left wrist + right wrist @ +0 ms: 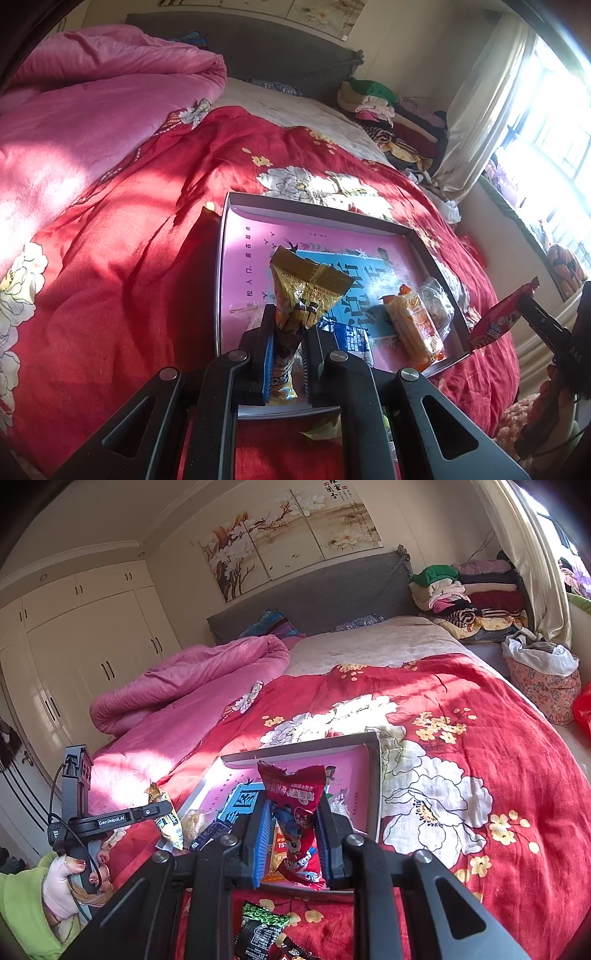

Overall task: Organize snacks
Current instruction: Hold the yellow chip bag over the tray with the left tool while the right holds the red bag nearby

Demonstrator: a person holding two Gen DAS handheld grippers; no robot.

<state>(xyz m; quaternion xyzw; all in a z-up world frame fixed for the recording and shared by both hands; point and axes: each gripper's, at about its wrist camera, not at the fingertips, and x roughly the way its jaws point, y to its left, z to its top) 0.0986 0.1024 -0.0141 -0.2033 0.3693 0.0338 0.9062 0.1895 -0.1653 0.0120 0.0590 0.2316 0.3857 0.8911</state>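
Note:
A shallow pink-lined box (236,236) lies on the red floral bedspread; it also shows in the right wrist view (362,760). My left gripper (288,325) is shut on a yellow snack packet (306,288) and holds it over the box's near-left part. My right gripper (291,812) is shut on a red snack packet (291,794) over the box's near edge; the red packet also shows in the left wrist view (498,321). In the box lie an orange-white cracker pack (413,325), a blue packet (351,339) and a clear bag (436,299).
A green-black packet (258,930) and a dark red packet (291,952) lie on the bedspread (480,738) in front of the box. A pink quilt (192,679) is heaped at the left. Folded clothes (469,590) are stacked at the head of the bed.

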